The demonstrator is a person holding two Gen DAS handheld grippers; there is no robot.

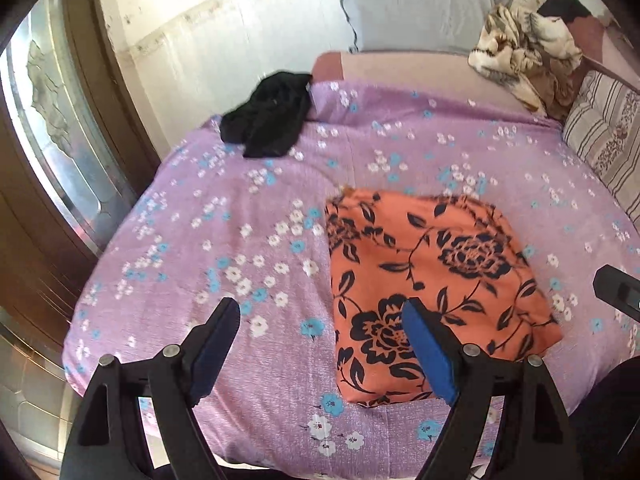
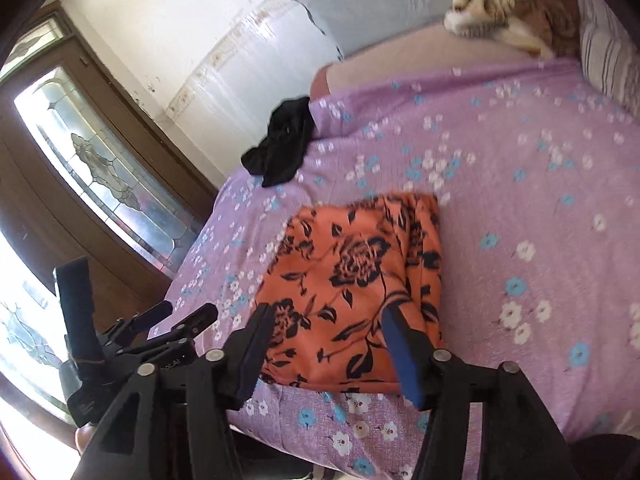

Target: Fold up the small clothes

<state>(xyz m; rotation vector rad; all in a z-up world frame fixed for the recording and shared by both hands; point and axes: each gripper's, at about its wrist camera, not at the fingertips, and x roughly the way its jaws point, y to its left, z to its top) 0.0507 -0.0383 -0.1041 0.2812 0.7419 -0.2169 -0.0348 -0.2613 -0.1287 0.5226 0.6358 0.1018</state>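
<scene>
**Folded orange garment lies on the bed, both grippers empty above it**

At the near edge of the bed, the left gripper (image 1: 320, 312) hangs with its fingers spread wide and nothing between them; the lilac flowered bedsheet (image 1: 200, 240) shows through the gap. The right gripper (image 2: 326, 316) also stands with its fingers apart, less widely, holding nothing, though the cloth shows behind the gap. From the right wrist view the left gripper appears off to the left, clear of the cloth.

Just beyond the fingers, the orange garment with dark flowers (image 1: 432, 272) lies folded into a rough rectangle, flat on the sheet near the bed's front edge. Neither gripper touches it.

Farther back, a crumpled black garment (image 1: 268, 116) sits at the bed's far left corner, well apart from the orange one. Beyond that lie a grey pillow (image 1: 412, 8) against the wall, a rumpled brown-and-cream blanket (image 1: 524, 48) and a striped cushion (image 1: 608, 140) at the right.
</scene>
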